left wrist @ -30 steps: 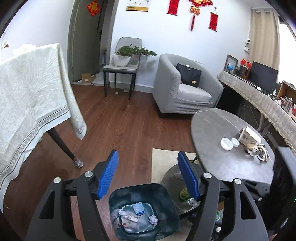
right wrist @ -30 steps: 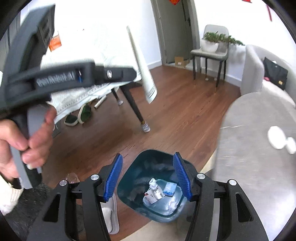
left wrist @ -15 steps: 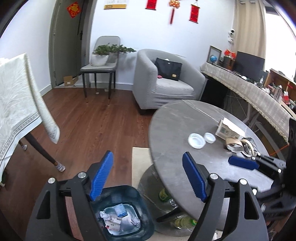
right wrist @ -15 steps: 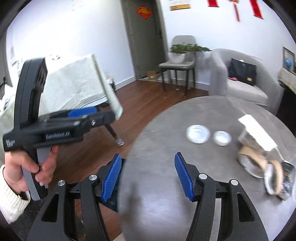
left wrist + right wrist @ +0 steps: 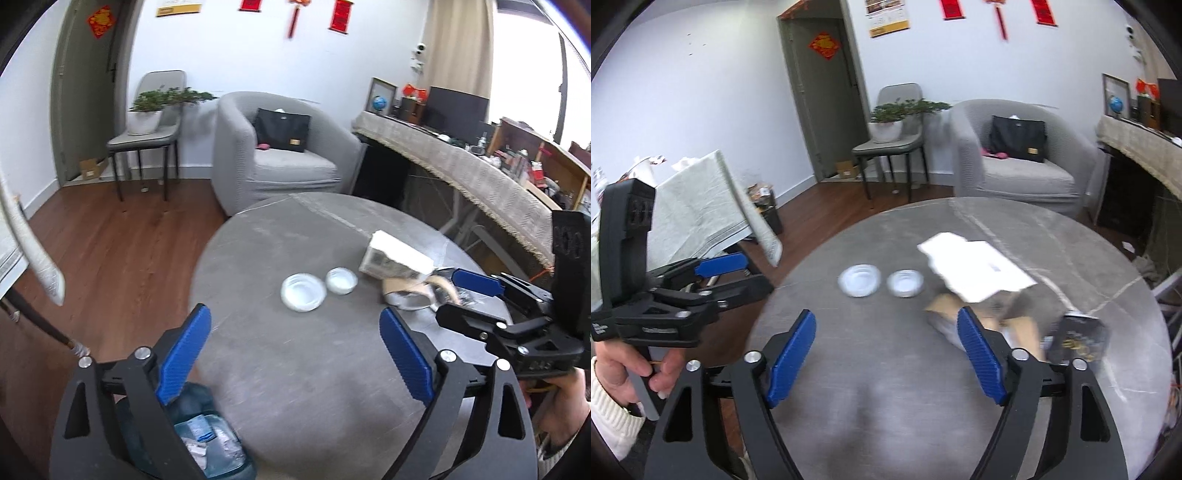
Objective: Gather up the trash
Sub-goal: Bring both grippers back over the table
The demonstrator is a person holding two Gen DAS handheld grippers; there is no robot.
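On the round grey table (image 5: 295, 387) (image 5: 886, 369) lie two round white lids (image 5: 303, 291) (image 5: 859, 280), a white box (image 5: 395, 258) (image 5: 975, 269), brown crumpled wrapping (image 5: 406, 291) and a dark packet (image 5: 1078, 336). My left gripper (image 5: 293, 325) hovers over the table's near edge, its jaws opening, nothing between them. My right gripper (image 5: 886, 315) is also over the table, short of the lids, jaws opening and empty. Each gripper shows in the other's view: the right gripper (image 5: 447, 294), the left gripper (image 5: 753, 273). A teal trash bin (image 5: 207, 443) holding scraps stands on the floor below my left gripper.
A grey armchair (image 5: 288, 155) with a black bag stands behind the table. A chair with a potted plant (image 5: 147, 125) stands by the door. A cloth-covered table (image 5: 701, 206) is at the left, a long draped counter (image 5: 461, 177) at the right.
Both grippers swung from above the trash bin to above the round table, and both sets of jaws widened. The bin slid to the lower left of the left wrist view.
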